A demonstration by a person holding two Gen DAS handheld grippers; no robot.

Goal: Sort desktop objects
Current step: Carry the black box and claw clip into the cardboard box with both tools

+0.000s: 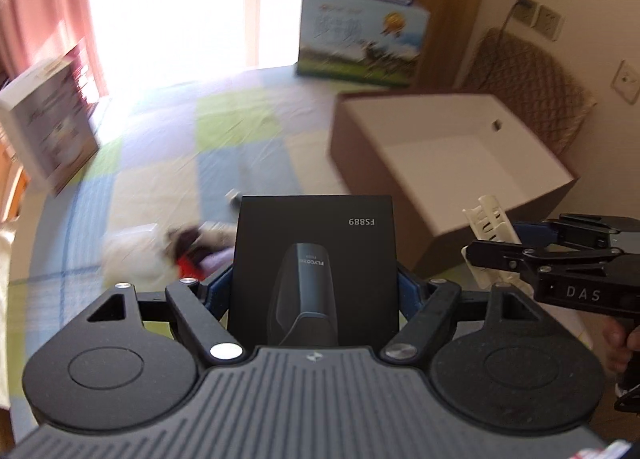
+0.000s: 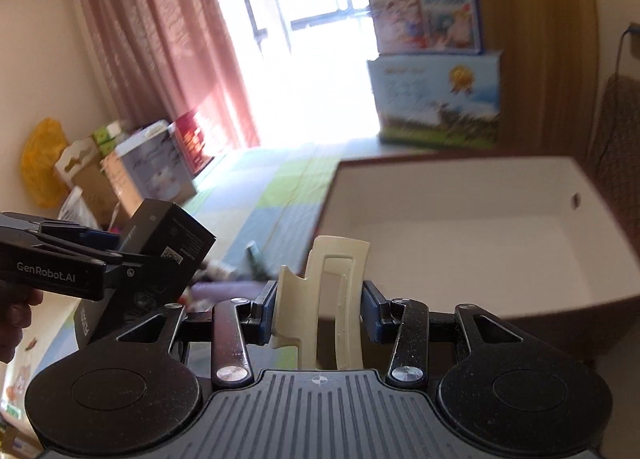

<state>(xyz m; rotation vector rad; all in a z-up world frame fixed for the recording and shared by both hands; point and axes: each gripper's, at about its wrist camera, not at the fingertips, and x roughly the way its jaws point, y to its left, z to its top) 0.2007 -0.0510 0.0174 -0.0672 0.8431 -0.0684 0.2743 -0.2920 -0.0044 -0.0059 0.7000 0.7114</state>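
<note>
1. Closest to the left wrist lens, the left gripper (image 1: 313, 283) is clamped on a black product box (image 1: 314, 259), its blue pads pressed to both side faces; the box stands upright between the fingers, printed face toward the camera, lifted clear of the checked tablecloth (image 1: 160, 163).
2. Closest to the right wrist lens, the right gripper (image 2: 320, 305) is closed about halfway on a cream hair claw clip (image 2: 332, 299), pads touching its outer sides, the clip standing upright.
3. Ahead and to the right of the left gripper sits the open brown bin (image 1: 400, 195) with a white interior, which looks empty as far as the frames show. For the right gripper it lies directly ahead, just beyond the clip.
4. Beyond and to the left of the black box, a blurred heap of small items (image 1: 172, 247) remains on the cloth; what they are cannot be told.
5. Judged step: both pieces are picked and in carriage toward the bin; neither is released yet.
6. Next move, as a judgement: bring each gripper over the rim, lower inside, then open. The two tools are near one another, the right just beside the left's right flank, so going in one at a time would avoid a knock. The box is wide for its grip and may tip on release.
</note>
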